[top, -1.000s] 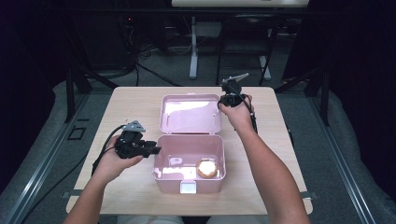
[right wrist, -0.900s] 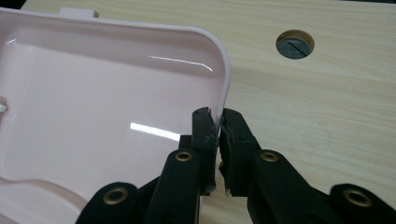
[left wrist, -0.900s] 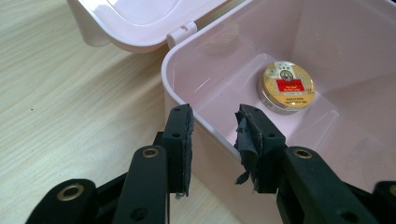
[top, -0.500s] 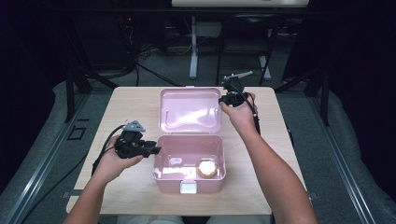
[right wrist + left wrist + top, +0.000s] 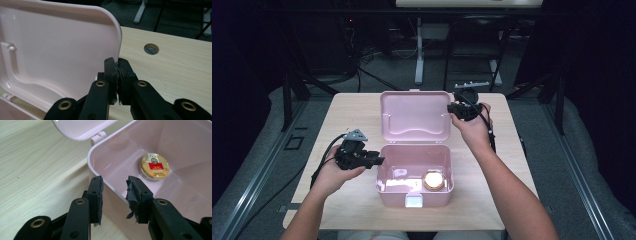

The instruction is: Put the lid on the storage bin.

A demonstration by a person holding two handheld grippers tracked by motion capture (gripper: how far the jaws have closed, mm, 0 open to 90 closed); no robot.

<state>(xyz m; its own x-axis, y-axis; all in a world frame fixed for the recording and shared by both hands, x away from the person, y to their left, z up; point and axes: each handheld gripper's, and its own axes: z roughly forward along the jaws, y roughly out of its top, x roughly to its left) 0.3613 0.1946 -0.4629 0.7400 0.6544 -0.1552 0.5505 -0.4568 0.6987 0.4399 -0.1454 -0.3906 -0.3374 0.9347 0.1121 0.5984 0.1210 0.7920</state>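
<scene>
- My left gripper (image 5: 374,160) is straddling the left wall of the pink box (image 5: 384,185) near its front, one jaw outside and one inside, jaws half open and not pressing on the wall.
- The box is sitting open at the near middle of the desk (image 5: 492,200), with a round gold tin (image 5: 433,180) lying on its floor toward the right.
- Farther back, my right gripper (image 5: 453,111) is pinching the right edge of the box's lid (image 5: 414,116), jaws narrowed tight on the thin rim, holding the lid tilted up.
</scene>
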